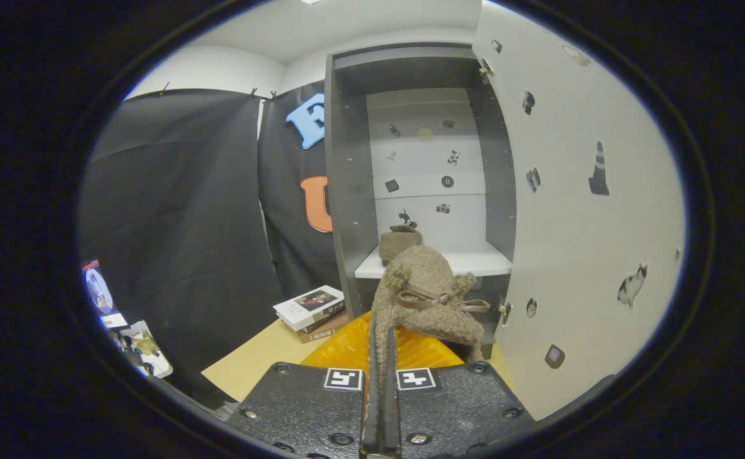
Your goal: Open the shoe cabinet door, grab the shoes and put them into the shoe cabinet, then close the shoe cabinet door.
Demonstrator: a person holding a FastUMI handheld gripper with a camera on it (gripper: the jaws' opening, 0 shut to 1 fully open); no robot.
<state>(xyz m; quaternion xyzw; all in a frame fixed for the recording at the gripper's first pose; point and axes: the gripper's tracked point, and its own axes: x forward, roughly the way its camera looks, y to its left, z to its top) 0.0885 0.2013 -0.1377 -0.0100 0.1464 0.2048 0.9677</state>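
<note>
My gripper [382, 357] is shut on the rim of a fuzzy tan shoe [426, 293] with a brown ribbon bow, which hangs just ahead of the fingers. Beyond it stands the grey shoe cabinet [347, 191], its white door [576, 210] swung open to the right. A second tan shoe [399, 242] sits on the white shelf [474, 262] inside the cabinet, directly behind the held one.
A stack of books [311, 309] lies on the wooden table [257, 363] left of the cabinet. An orange ribbed mat [353, 347] lies under the held shoe. Black cloth hangs to the left. Small stickers dot the door and the cabinet's back wall.
</note>
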